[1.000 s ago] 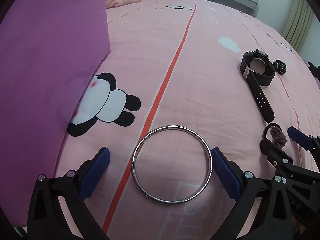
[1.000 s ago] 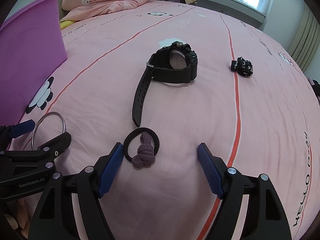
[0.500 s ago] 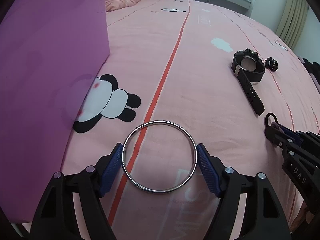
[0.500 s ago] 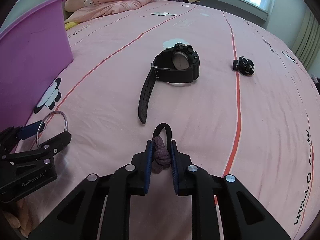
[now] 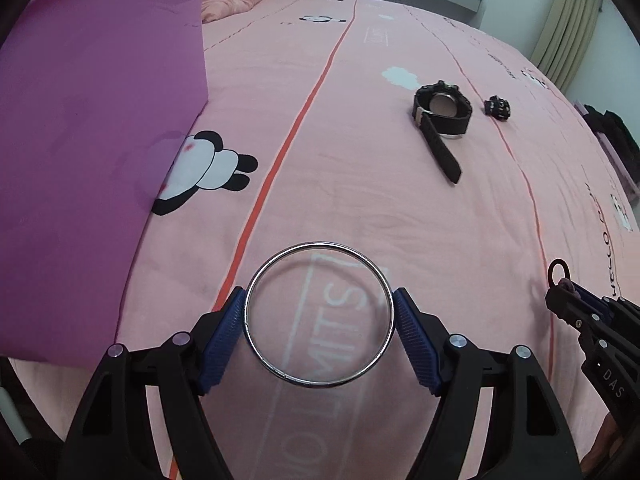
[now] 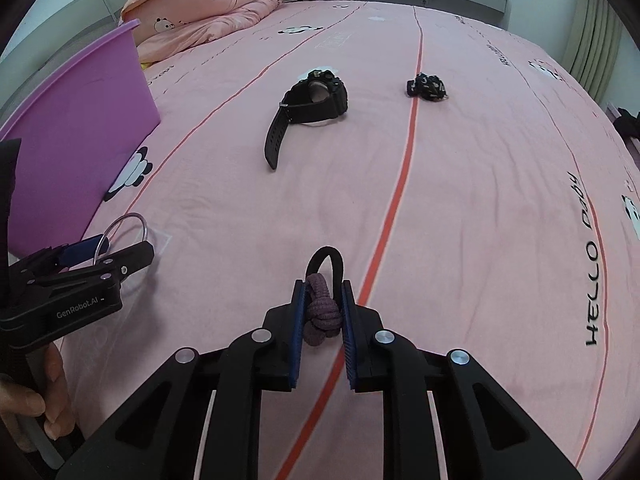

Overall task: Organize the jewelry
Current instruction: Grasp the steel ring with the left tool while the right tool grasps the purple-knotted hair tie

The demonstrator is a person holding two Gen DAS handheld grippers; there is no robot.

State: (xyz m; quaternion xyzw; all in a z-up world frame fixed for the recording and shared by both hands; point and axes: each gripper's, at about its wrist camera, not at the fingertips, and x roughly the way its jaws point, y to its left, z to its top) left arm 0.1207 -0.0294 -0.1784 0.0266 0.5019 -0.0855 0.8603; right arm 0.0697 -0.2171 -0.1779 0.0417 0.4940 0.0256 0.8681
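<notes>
On pink bedsheet (image 5: pixel 360 160): left gripper (image 5: pixel 318 334) clamps silver bangle (image 5: pixel 318 314); right gripper (image 6: pixel 322 330) pinches knotted hair tie (image 6: pixel 322 312). Lift level, keep squeeze steady toward purple bin (image 5: pixel 92 140).

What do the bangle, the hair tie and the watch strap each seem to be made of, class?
Bangle: likely polished metal, silvery with bright mirror glints along the rim.
Hair tie: fabric-covered elastic by its look, matte, with a knotted, woven mauve lump.
Watch strap: probably rubber or silicone, matte black, with a row of punched holes.
</notes>
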